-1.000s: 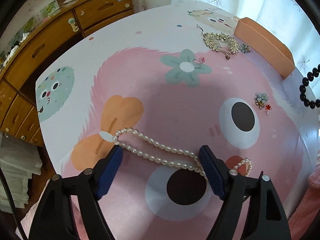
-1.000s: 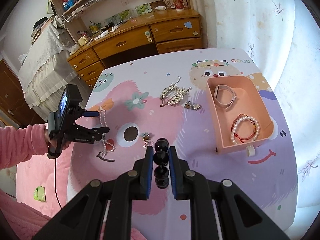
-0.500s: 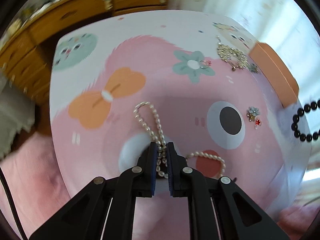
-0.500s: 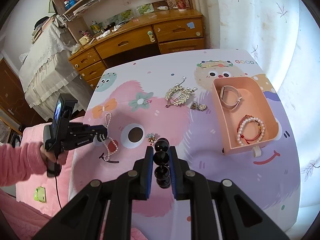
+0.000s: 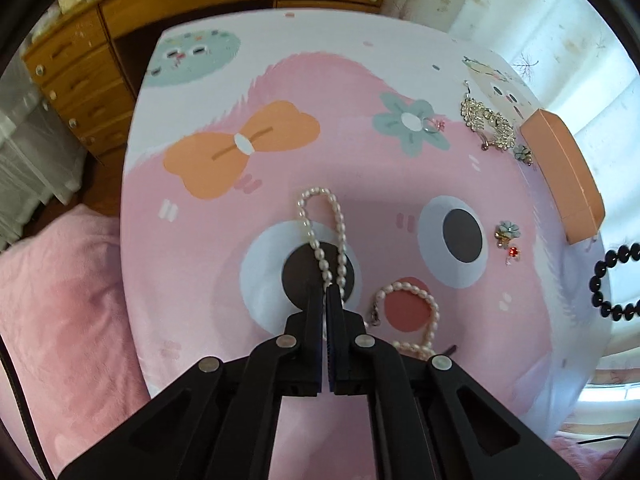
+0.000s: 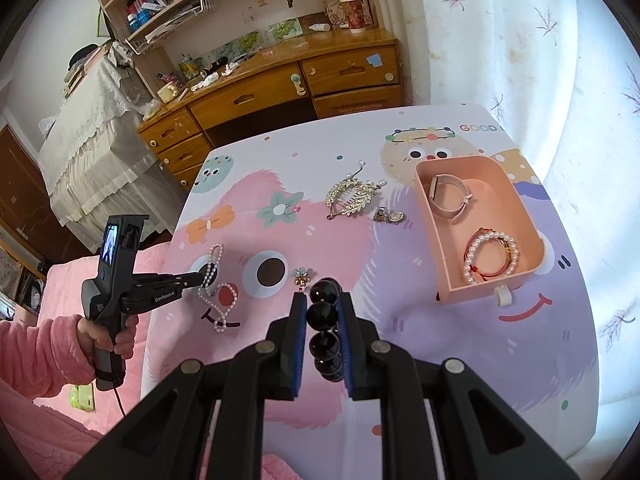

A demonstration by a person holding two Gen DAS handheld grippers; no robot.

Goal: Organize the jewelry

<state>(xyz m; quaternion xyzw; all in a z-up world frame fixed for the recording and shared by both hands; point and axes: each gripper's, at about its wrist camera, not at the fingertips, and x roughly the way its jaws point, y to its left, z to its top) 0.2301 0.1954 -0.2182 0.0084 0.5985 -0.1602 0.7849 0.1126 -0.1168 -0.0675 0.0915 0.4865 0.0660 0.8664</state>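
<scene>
My left gripper is shut on a white pearl necklace that trails across the table's pink cartoon print; the necklace also shows in the right wrist view, pinched at the left gripper. My right gripper is shut on a black bead bracelet, held above the table; the bracelet shows at the right edge of the left wrist view. A peach tray at the right holds a pink watch band and a pearl bracelet.
A gold hair comb, a ring on the printed flower, an earring pair and a flower brooch lie loose on the table. A wooden desk stands behind. A pink blanket lies left of the table.
My left gripper closed on the pearl necklace and has drawn it toward the table's near edge. The right gripper, still holding the black bracelet, has shifted slightly.
</scene>
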